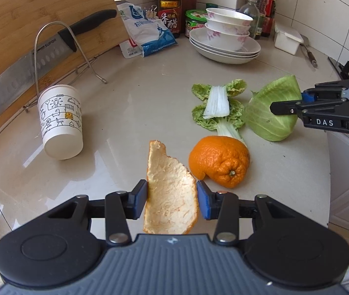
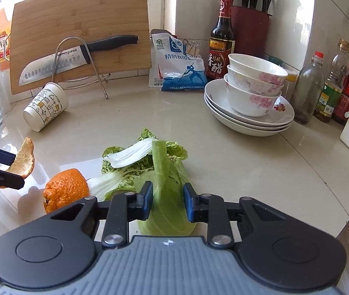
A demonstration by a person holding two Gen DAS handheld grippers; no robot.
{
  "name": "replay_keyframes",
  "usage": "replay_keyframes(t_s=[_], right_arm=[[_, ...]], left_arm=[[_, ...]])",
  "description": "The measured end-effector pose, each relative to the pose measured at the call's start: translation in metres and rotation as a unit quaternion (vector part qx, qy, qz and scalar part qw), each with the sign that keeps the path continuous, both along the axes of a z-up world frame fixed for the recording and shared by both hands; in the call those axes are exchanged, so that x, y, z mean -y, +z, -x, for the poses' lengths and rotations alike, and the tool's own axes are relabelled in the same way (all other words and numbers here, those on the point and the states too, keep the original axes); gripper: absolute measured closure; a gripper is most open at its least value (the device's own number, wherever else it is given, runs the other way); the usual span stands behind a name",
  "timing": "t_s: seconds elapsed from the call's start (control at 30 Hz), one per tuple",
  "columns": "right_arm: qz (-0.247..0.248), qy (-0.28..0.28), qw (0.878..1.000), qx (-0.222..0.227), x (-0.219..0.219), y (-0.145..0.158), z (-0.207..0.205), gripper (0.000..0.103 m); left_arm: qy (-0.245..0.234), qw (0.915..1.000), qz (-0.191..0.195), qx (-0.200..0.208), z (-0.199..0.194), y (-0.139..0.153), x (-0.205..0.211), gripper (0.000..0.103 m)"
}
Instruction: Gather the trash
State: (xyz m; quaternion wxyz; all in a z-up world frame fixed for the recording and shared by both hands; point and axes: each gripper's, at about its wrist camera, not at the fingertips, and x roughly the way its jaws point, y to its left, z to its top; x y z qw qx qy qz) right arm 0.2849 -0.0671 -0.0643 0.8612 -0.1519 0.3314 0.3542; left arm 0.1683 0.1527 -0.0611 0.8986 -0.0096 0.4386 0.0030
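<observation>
Holding now: two bits of trash, one in each gripper, above a pale kitchen counter [image 1: 135, 103].
Left gripper [image 1: 172, 200]: closed on a piece of orange peel [image 1: 168, 196]. The blue pads press the peel from both sides, white side up.
Where the peel is: lifted off the counter, as the right wrist view shows it up in the air between the black fingers [image 2: 2, 172].
Right gripper [image 2: 168, 202]: squeezed onto a green cabbage leaf [image 2: 167, 196]. The leaf is folded up between the two blue pads.
Where the cabbage leaf is: at the right side of the counter, next to the other scraps. I cannot tell if its bottom edge touches the counter.
Napa cabbage scraps [image 1: 220, 107]: lying flat on the counter, just beside the cabbage leaf, a white stalk piece on top.
Big orange peel half [image 1: 220, 161]: sitting on the counter, dome up, near the scraps.
Paper cup [image 1: 61, 123]: tipped on its side, over by the wire rack [image 1: 51, 56].
Knife [image 1: 39, 61]: in the wire rack, in front of the wooden cutting board [image 1: 27, 5].
Bowls [image 1: 227, 28]: stacked on white plates [image 1: 223, 51] at the back.
</observation>
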Motion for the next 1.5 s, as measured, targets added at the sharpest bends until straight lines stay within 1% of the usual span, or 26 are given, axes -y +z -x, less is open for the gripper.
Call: replay_keyframes(t_s=[0.07, 0.2, 0.5, 0.63, 0.77, 0.93, 1.13, 1.23, 1.37, 1.5], right_arm=[[0.001, 0.004, 1.0, 0.002, 0.005, 0.005, 0.006, 0.079], [0.01, 0.008, 1.0, 0.011, 0.013, 0.009, 0.017, 0.094], [0.013, 0.001, 1.0, 0.027, 0.031, 0.023, 0.041, 0.095], [0.006, -0.007, 1.0, 0.03, 0.043, 0.033, 0.052, 0.095], [-0.001, -0.017, 0.999, 0.034, 0.061, 0.042, 0.066, 0.095], [-0.005, -0.046, 0.998, 0.037, 0.093, 0.05, 0.085, 0.095], [0.002, -0.103, 0.994, 0.032, 0.139, 0.046, 0.106, 0.095], [0.009, -0.136, 0.99, 0.021, 0.164, 0.037, 0.112, 0.095], [0.014, -0.177, 0.984, -0.005, 0.193, 0.014, 0.115, 0.095], [0.017, -0.203, 0.979, -0.032, 0.213, -0.012, 0.112, 0.095]], left_arm=[[-0.016, 0.9999, -0.003, -0.004, 0.001, 0.003, 0.003, 0.061], [-0.049, 0.9986, -0.016, -0.01, 0.003, 0.008, 0.014, 0.061], [-0.1, 0.9948, -0.019, -0.011, 0.003, 0.016, 0.035, 0.061], [-0.125, 0.992, -0.019, -0.009, 0.005, 0.024, 0.047, 0.061], [-0.157, 0.9874, -0.021, -0.007, 0.006, 0.031, 0.065, 0.061], [-0.206, 0.9784, -0.016, -0.003, 0.006, 0.038, 0.097, 0.061], [-0.269, 0.9631, -0.005, -0.002, 0.002, 0.038, 0.142, 0.061], [-0.3, 0.954, 0.0, -0.002, -0.001, 0.037, 0.167, 0.061], [-0.335, 0.9422, 0.006, -0.004, -0.004, 0.034, 0.197, 0.061], [-0.359, 0.9333, 0.009, -0.006, -0.006, 0.03, 0.222, 0.061]])
